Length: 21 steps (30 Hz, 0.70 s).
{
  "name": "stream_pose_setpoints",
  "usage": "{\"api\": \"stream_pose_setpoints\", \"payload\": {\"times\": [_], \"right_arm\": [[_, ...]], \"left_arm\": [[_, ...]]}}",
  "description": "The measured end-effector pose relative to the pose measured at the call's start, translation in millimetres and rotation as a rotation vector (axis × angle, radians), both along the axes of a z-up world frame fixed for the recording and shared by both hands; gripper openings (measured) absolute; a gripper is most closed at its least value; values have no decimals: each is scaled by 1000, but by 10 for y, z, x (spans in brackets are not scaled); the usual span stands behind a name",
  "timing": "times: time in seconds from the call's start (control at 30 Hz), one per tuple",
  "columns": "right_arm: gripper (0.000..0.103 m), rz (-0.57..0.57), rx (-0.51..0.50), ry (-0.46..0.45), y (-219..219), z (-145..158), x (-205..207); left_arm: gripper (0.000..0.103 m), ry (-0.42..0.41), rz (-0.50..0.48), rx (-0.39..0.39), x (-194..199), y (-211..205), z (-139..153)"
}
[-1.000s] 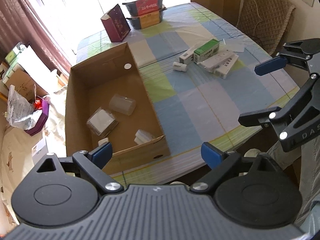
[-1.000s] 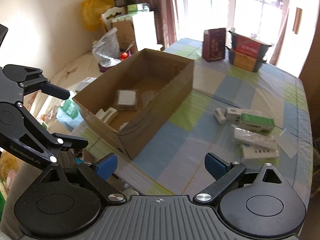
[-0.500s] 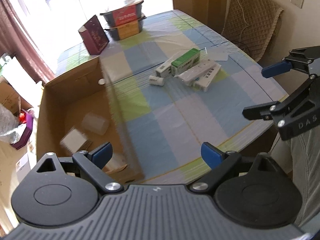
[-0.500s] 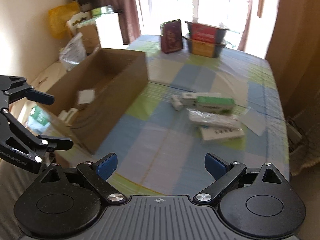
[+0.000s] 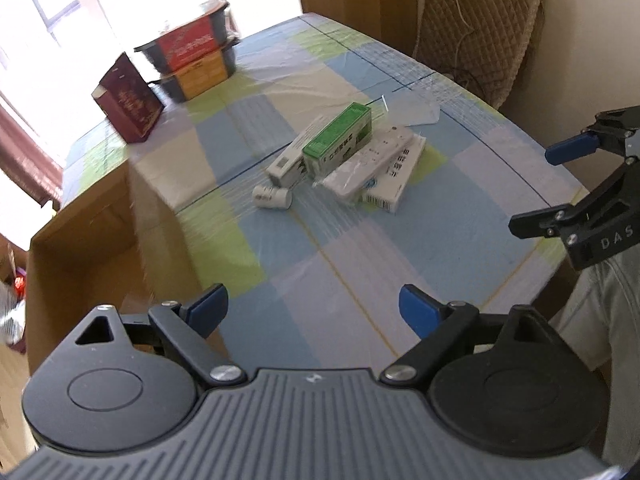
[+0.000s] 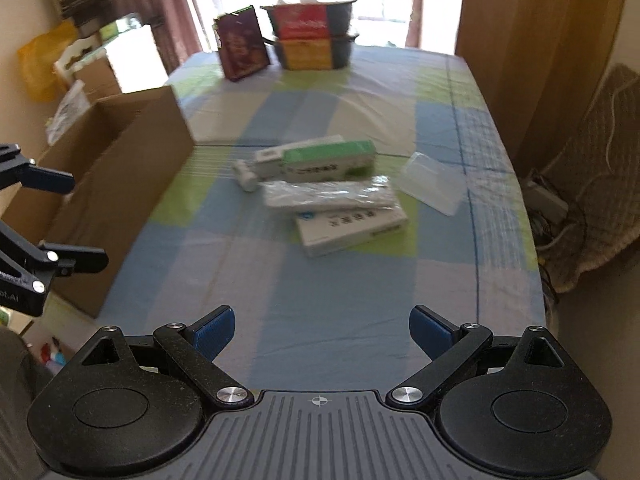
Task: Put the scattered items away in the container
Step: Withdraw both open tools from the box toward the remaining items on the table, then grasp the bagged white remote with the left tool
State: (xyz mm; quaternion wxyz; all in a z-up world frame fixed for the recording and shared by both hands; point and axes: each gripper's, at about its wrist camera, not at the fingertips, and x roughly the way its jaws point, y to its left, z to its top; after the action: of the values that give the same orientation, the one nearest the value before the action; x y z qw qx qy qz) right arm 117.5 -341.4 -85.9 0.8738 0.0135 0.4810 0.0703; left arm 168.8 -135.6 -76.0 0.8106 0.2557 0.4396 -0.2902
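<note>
Two hand-held grippers hover above the near edge of a table covered in a blue, green and white checked cloth, both spread wide with nothing between their blue pads: the left gripper and the right gripper. Each camera catches the other tool at its margin, the right one at the right edge of the left wrist view, the left one at the left edge of the right wrist view. At the table's left side stands an open cardboard box; neither view shows its floor, so its contents cannot be told. Mid-table lies the scattered cluster, well apart from both grippers: a white carton with printed text nearest, a plastic-wrapped white pack resting on it, then a green-topped box, a slim white box and a small white bottle on its side. A clear plastic lid sits just right of them. At the far end stand a dark red box and two stacked food tubs. Only the left wrist view shows a quilted chair back and a trouser leg below the right gripper; only the right wrist view shows a yellow bag.
</note>
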Motion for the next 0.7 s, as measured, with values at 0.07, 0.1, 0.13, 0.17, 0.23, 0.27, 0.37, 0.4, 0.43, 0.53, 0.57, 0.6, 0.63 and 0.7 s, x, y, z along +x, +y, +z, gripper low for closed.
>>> {"api": "stream_pose_setpoints", "payload": {"times": [0.07, 0.1, 0.13, 0.17, 0.23, 0.27, 0.37, 0.4, 0.43, 0.53, 0.57, 0.6, 0.63, 0.7], "right_arm": [[99, -19, -1, 11, -89, -76, 106], [99, -29, -1, 17, -133, -115, 161], [99, -42, 0, 23, -194, -159, 222], [99, -53, 2, 28, -243, -199, 278], [99, -76, 12, 38, -358, -296, 408], [99, -90, 17, 45, -408, -347, 478], [99, -147, 31, 66, -567, -492, 668], [99, -168, 41, 71, -620, -537, 727], [99, -188, 52, 79, -669, -575, 773], [99, -244, 96, 96, -822, -681, 870], [99, -261, 113, 103, -875, -716, 898], [99, -275, 120, 111, -921, -744, 923], [99, -286, 122, 116, -961, -773, 944], [99, -306, 121, 126, -1026, -814, 974]], "left_arm": [[87, 6, -24, 12, 140, -154, -69], [87, 2, -41, 15, 190, -221, -95], [87, -4, -60, 19, 242, -291, -122], [87, -12, -83, 22, 299, -372, -159], [85, -24, -132, 28, 425, -533, -244], [82, -25, -154, 32, 485, -606, -298], [79, -25, -227, 52, 669, -833, -484], [78, -23, -252, 60, 728, -908, -550], [75, -20, -277, 64, 782, -974, -613], [71, 1, -353, 54, 937, -1149, -777], [69, 11, -377, 48, 987, -1207, -830], [68, 20, -401, 43, 1033, -1264, -883], [67, 24, -419, 41, 1066, -1314, -932], [67, 28, -449, 46, 1139, -1409, -1040]]}}
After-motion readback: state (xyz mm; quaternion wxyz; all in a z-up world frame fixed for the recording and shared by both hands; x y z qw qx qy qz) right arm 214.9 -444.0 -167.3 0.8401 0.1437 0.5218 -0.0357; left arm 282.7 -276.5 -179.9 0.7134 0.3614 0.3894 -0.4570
